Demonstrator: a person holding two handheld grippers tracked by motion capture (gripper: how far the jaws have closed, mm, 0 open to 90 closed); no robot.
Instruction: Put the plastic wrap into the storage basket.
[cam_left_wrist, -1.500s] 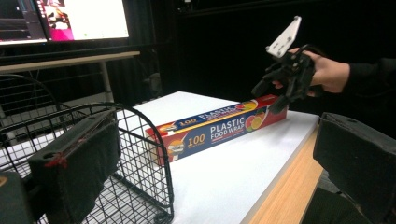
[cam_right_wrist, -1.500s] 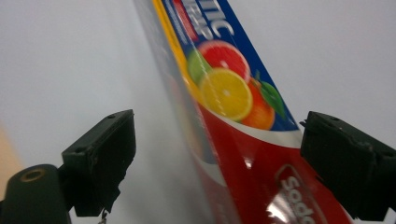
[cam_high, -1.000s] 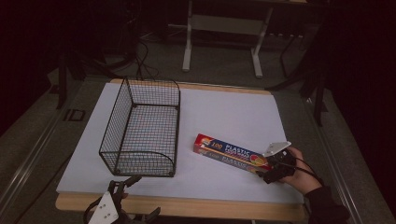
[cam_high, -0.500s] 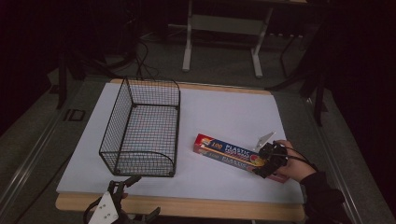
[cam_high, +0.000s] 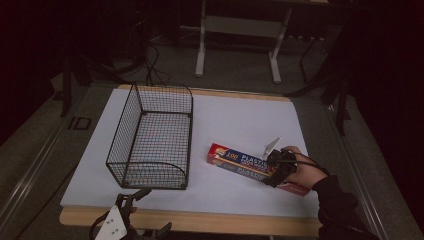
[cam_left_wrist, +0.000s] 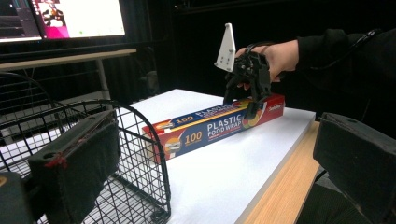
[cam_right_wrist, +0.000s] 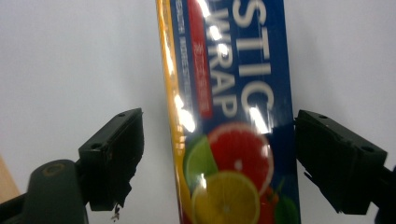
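A long blue and red plastic food wrap box (cam_high: 235, 161) lies on the white table top, right of centre. My right gripper (cam_high: 271, 177) stands over its right part, pointing down, with one jaw on each side of it. In the right gripper view the box (cam_right_wrist: 233, 93) runs up between the jaws of the right gripper (cam_right_wrist: 217, 140). The jaws have just been closing; the right pad meets the box's edge and the left pad stands off it. My left gripper (cam_high: 149, 212) hangs open at the table's front edge, its jaws wide apart in the left gripper view (cam_left_wrist: 219, 158).
A black wire basket (cam_high: 125, 135) stands left of the box, its near corner right before the left gripper (cam_left_wrist: 140, 154). The white top (cam_high: 235, 120) ends in a wooden front edge (cam_high: 225, 222). Desk legs and cables lie beyond the table.
The right hand has slid left along the box toward its middle, and its jaws have drawn closer around it. The left gripper has stayed still.
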